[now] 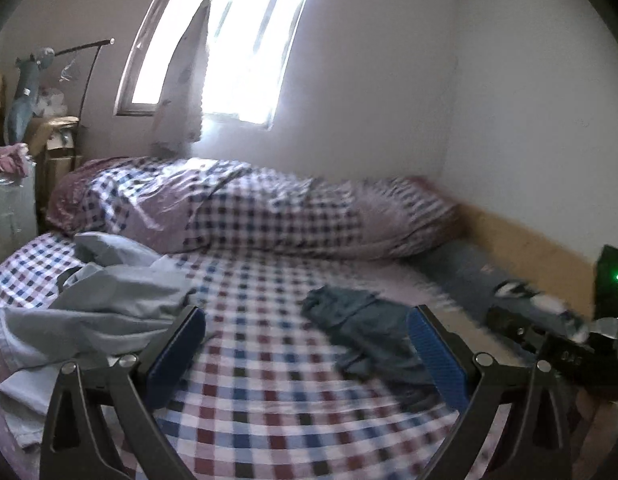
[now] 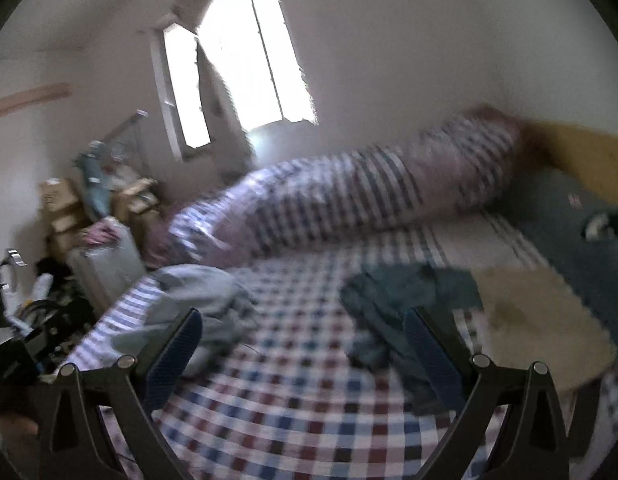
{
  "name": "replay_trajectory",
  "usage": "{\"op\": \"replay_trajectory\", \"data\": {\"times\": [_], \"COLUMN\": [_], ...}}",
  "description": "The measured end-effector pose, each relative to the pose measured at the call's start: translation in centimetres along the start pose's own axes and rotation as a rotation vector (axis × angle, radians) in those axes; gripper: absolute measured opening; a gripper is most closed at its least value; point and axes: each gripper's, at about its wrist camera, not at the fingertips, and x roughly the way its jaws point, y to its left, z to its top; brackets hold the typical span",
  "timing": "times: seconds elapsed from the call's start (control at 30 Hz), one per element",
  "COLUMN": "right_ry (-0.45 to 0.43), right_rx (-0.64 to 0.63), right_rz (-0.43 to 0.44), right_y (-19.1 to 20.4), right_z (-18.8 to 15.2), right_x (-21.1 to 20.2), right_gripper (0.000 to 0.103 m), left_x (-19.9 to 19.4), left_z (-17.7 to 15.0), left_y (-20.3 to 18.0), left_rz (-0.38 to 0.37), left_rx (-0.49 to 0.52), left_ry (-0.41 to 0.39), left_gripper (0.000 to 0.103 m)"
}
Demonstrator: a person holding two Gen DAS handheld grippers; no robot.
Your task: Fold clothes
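Note:
A crumpled dark teal garment [image 1: 369, 332] lies on the checked bed sheet [image 1: 269, 400], right of centre; it also shows in the right wrist view [image 2: 401, 304]. A pale blue garment [image 1: 97, 304] lies bunched at the left of the bed, also in the right wrist view [image 2: 197, 300]. My left gripper [image 1: 305, 344] is open and empty above the sheet, its right finger over the teal garment's edge. My right gripper [image 2: 301, 348] is open and empty, hovering above the sheet between the two garments. The other gripper [image 1: 549, 340] shows at the right edge of the left wrist view.
A rolled checked quilt [image 1: 249, 208] lies along the back of the bed under the window [image 1: 229, 52]. A wooden headboard [image 1: 529, 248] and dark pillow [image 1: 469, 276] are at right. A tan cushion [image 2: 541, 320] lies right. Boxes and clutter [image 2: 69, 216] stand left of the bed.

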Motion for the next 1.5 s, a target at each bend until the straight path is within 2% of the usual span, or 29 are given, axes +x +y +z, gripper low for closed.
{"op": "replay_trajectory", "data": {"times": [0.07, 0.17, 0.27, 0.5, 0.77, 0.97, 1.2, 1.5], "right_ry": [0.001, 0.026, 0.068, 0.09, 0.087, 0.119, 0.142, 0.169], "right_rx": [0.017, -0.004, -0.033, -0.041, -0.148, -0.157, -0.161, -0.16], "right_rz": [-0.049, -0.109, -0.135, -0.197, -0.204, -0.204, -0.199, -0.204], "right_y": [-1.2, -2.7, -3.8, -5.0, -3.3, -2.7, -2.0, -1.5], "right_z": [-1.9, -5.0, -7.8, -11.7, -12.6, -13.4, -14.2, -14.6], "right_x": [2.5, 5.7, 8.6, 11.6, 11.8, 12.6, 13.4, 14.3], "right_gripper": [0.103, 0.103, 0.103, 0.103, 0.103, 0.103, 0.103, 0.103], "left_x": [1.7, 4.1, 6.1, 9.1, 9.9, 10.3, 10.9, 10.8], "left_z": [-1.9, -4.7, -7.6, -11.5, -12.2, -12.3, -12.8, -12.7], "left_y": [0.0, 0.6, 0.7, 1.0, 0.5, 0.2, 0.6, 2.2], "left_rz": [0.04, 0.054, 0.086, 0.156, 0.204, 0.211, 0.238, 0.222], "left_rx": [0.016, 0.018, 0.022, 0.031, 0.071, 0.098, 0.087, 0.042], "left_ry": [0.007, 0.03, 0.073, 0.161, 0.15, 0.167, 0.208, 0.224], "left_gripper": [0.102, 0.102, 0.102, 0.102, 0.102, 0.102, 0.102, 0.102]}}
